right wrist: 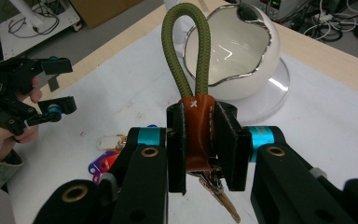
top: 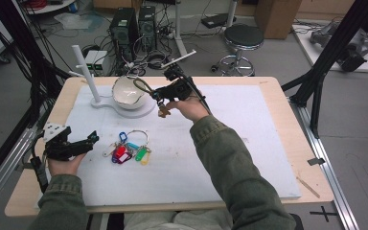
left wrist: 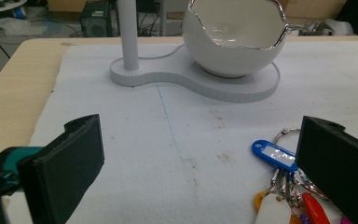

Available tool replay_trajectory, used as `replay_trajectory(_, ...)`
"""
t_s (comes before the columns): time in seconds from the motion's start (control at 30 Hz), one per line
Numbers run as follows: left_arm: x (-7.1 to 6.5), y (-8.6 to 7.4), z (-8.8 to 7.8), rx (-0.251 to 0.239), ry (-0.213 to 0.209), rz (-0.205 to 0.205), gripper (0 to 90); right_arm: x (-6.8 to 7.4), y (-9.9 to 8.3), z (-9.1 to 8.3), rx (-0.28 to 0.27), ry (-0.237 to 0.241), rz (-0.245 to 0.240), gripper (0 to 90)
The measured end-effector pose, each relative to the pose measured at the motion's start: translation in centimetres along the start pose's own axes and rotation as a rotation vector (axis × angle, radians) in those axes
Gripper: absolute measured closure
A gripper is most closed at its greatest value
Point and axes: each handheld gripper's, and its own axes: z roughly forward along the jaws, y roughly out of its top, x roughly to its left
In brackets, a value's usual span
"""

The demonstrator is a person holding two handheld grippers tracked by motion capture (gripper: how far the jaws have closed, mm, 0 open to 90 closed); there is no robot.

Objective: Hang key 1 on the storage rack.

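Two grippers on the go, one clamped on a rope keychain and one just sitting open.

The right gripper (right wrist: 200,149) has its jaws squeezed tight on the brown leather sleeve of the keychain (right wrist: 196,135), with the olive green rope loop (right wrist: 186,51) poking straight up out of the top and a key (right wrist: 223,196) dangling below. It's held up in the air just beside the white bowl (top: 127,93), which sits on a flat white stand (top: 146,111) with a post (top: 87,74) at the other end. Over on the near left, the left gripper (top: 79,143) rests low on the white mat (top: 249,143), jaws spread wide with nothing between them. A bunch of coloured key tags (top: 129,152) on a ring lies on the mat just to its right, well apart from the bowl.
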Motion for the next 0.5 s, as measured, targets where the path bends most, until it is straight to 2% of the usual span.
replay_trajectory(0.13,0.0,0.0,0.1,0.005,-0.005,0.002,1.7,0.7,1.1,1.2,0.004,0.008,-0.014,75.1)
replay_trajectory(0.2,0.0,0.0,0.1,0.006,-0.005,0.004,1.7,1.1,1.6,1.7,0.011,-0.014,-0.016,75.0)
replay_trajectory(0.27,-0.1,0.0,0.0,0.007,-0.008,0.004,1.7,1.5,2.2,2.4,0.026,-0.015,-0.016,75.0)
replay_trajectory(0.5,0.0,0.0,0.0,0.011,-0.007,0.004,1.7,2.9,3.6,4.8,0.034,0.03,-0.044,75.0)
